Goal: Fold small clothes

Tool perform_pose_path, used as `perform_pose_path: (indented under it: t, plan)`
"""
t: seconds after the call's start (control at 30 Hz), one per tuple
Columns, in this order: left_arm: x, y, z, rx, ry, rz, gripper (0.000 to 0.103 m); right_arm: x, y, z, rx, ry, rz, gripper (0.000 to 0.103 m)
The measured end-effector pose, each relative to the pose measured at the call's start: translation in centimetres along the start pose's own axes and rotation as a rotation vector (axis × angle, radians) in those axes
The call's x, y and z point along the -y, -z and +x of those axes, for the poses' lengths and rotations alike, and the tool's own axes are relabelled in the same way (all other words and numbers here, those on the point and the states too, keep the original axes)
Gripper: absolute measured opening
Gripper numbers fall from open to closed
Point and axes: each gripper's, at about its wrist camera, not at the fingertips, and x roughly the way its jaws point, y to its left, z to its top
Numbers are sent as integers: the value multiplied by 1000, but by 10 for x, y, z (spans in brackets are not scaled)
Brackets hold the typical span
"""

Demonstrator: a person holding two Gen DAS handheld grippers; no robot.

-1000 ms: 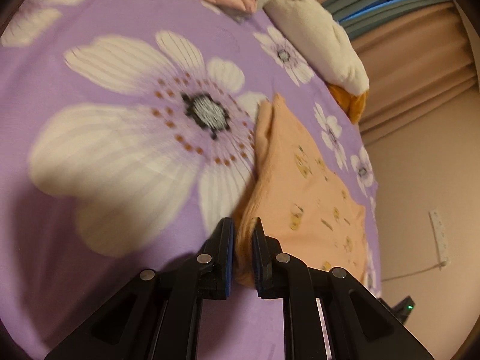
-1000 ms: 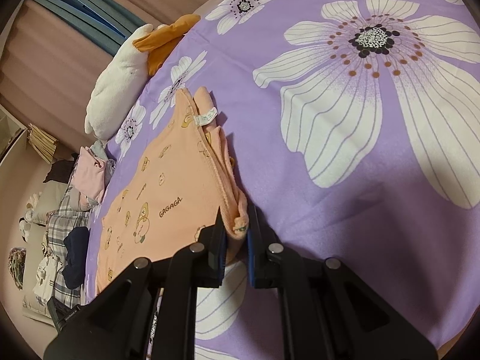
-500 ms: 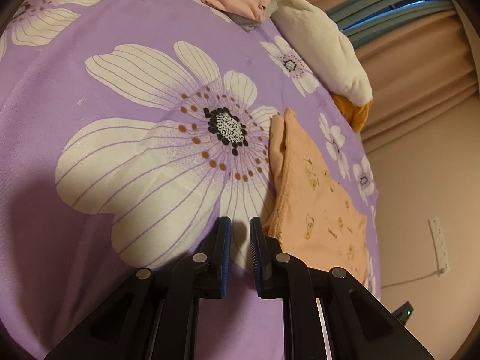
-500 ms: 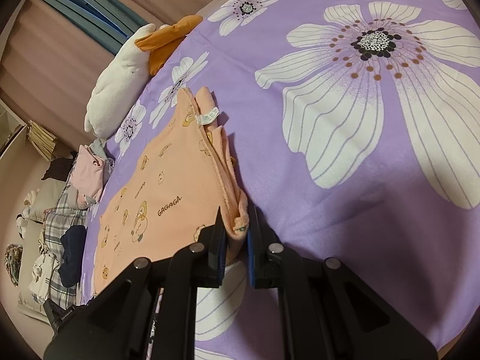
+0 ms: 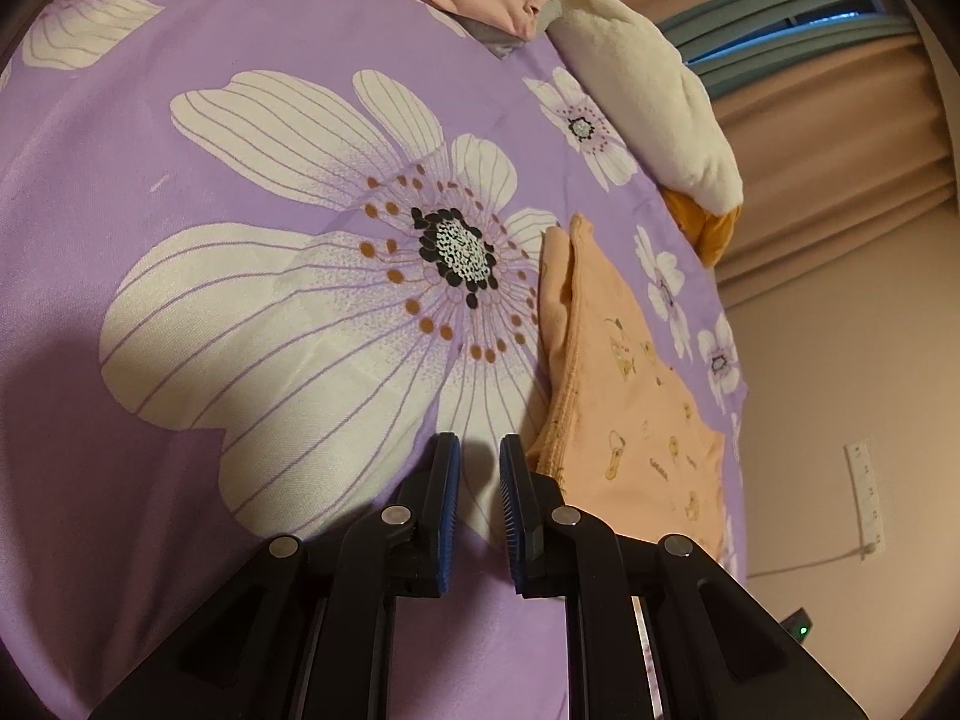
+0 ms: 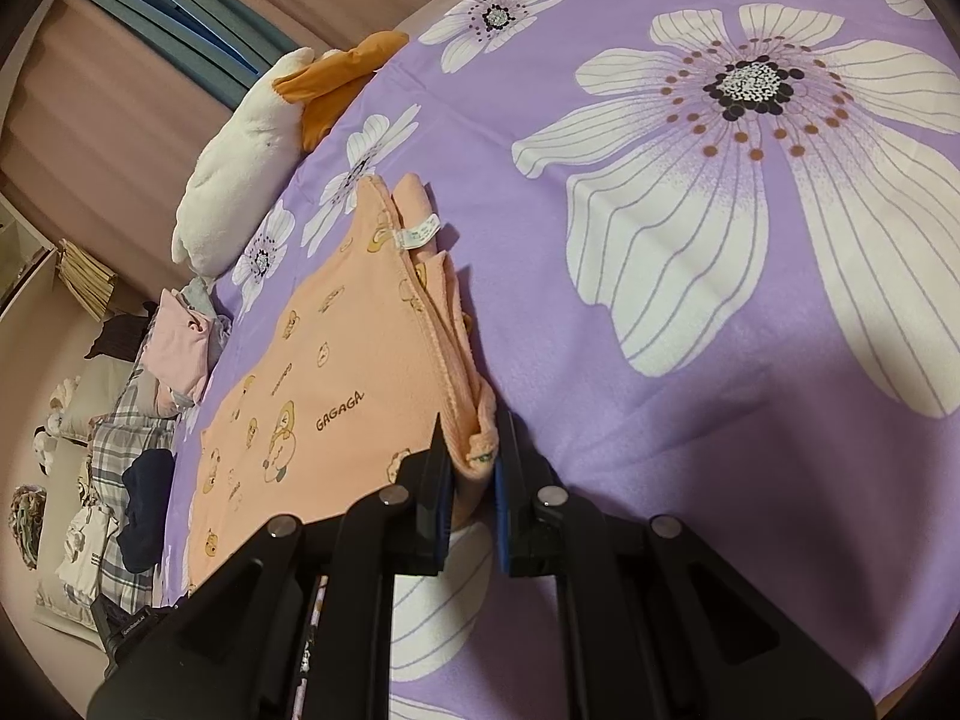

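The left gripper (image 5: pixel 480 468) has just let go of the peach garment (image 5: pixel 630 408) and pulled clear, its fingers slightly parted over the purple floral bed (image 5: pixel 240 210), holding nothing. The fold looks laid; the garment lies flat on the bed. The right gripper (image 6: pixel 471 465) still pinches its near corner.

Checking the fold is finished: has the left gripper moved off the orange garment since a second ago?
Yes. The left gripper let go and shifted left off the orange garment, now over the white petal.
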Motion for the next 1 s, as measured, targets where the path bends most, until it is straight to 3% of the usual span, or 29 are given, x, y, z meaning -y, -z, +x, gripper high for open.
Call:
perform_pose_path:
  t: [1.0]
  plan:
    - [2,0,3,-6,4,-1,15,0,1,-1,5,1,-10,10]
